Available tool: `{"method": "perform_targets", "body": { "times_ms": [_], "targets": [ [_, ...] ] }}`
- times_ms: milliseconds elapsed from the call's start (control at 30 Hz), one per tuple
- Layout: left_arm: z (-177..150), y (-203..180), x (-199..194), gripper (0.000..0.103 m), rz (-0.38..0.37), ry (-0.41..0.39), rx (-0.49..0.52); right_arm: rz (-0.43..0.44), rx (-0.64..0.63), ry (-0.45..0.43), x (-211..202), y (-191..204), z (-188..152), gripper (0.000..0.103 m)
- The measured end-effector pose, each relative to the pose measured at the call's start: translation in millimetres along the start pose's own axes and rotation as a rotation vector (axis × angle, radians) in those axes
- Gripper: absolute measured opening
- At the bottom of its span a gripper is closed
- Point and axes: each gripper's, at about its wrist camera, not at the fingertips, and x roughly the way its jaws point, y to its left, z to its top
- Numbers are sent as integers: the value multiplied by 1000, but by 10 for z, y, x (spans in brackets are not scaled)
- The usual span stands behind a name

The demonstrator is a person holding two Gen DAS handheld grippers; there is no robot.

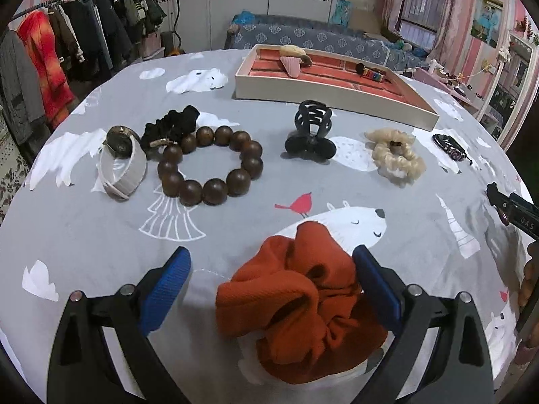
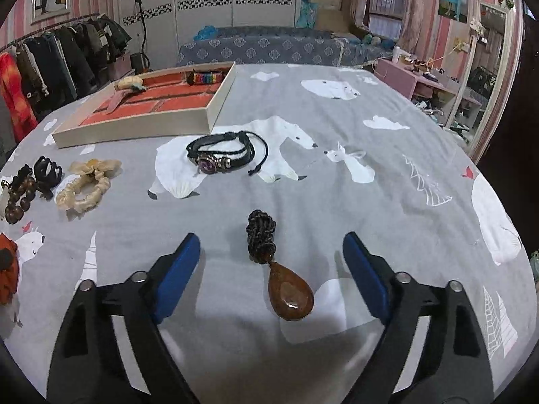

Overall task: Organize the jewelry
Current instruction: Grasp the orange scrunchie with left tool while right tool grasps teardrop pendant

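A bed covered w/ a gray sheet (image 1: 101, 229) printed w/ polar bears fills both views. At the far side sits a shallow cream tray (image 1: 323, 96) w/ red lining split into compartments. Inside, toward its far left: a tan hair clip (image 1: 292, 50) and a pink clip (image 1: 291, 65), touching each other. Toward the tray's right end: a rainbow-striped bracelet (image 1: 370, 73), apart from the clips.

Loose on the sheet, left wrist view, left to right: a watch w/ pale strap (image 1: 123, 165), a black scrunchie (image 1: 171, 126) just behind a brown wooden bead bracelet (image 1: 210, 165), a black claw clip (image 1: 311, 131), a cream scrunchie (image 1: 397, 155), and a black leather bracelet (image 1: 449, 146) at far right.

Left gripper (image 1: 271, 272): blue-padded fingers wide open, holding nothing. An orange scrunchie (image 1: 296, 313) lies on the sheet between them; it reaches the right finger (image 1: 374, 282) & looks to touch it, w/ a clear gap to the left finger.

Right gripper (image 2: 271, 259): fingers also wide open, empty. Between them, touching neither, lies a brown teardrop pendant (image 2: 291, 294) w/ its dark cord (image 2: 261, 235) bunched at the far end. The black leather bracelet sits farther off, near the tray's corner.
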Motion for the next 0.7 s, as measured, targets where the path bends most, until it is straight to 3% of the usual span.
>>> {"method": "perform_targets", "body": {
  "times_ms": [300, 433, 633, 700],
  "targets": [
    [-31, -71, 47, 93, -5, 28, 44, 7, -21, 60, 113, 23, -3, 63],
    [-28, -79, 62, 75, -26, 39, 50, 13, -29, 73, 141, 43, 12, 57],
    [-37, -145, 46, 59, -37, 38, 78, 37, -17, 79, 148, 23, 35, 40],
    [-45, -149, 38, 53, -42, 38, 80, 43, -12, 78, 144, 14, 44, 31]
  ]
}}
